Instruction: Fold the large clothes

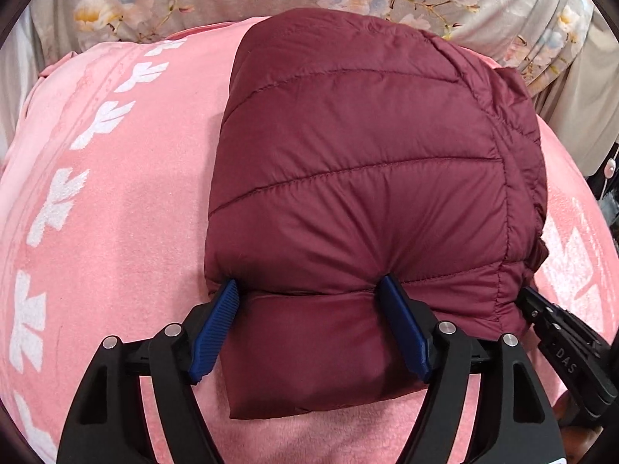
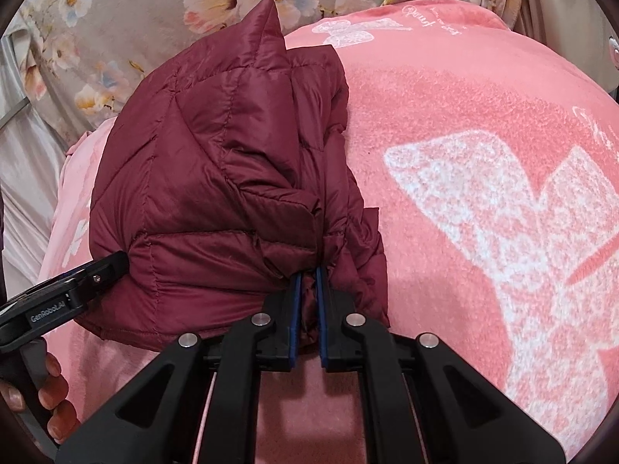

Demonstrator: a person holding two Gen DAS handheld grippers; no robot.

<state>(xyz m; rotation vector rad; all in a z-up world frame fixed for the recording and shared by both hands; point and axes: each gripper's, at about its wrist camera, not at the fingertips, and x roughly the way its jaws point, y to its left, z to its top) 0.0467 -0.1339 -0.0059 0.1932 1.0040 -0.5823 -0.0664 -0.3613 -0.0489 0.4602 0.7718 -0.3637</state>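
Puffer jacket (image 1: 359, 178), folded, lies on the pink blanket (image 1: 116, 201); I judge it light, springy and slick. My left gripper (image 1: 309, 290) is spread astride its near fold; right gripper (image 2: 307, 274) pinches the near hem, the best hold

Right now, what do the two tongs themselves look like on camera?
Both are alike: the left tongs and right tongs have glossy black angular frames with triangular cutouts, round silver pins and ribbed dark blue pads. The left body carries white "GenRobot.AI" lettering. No cables visible.
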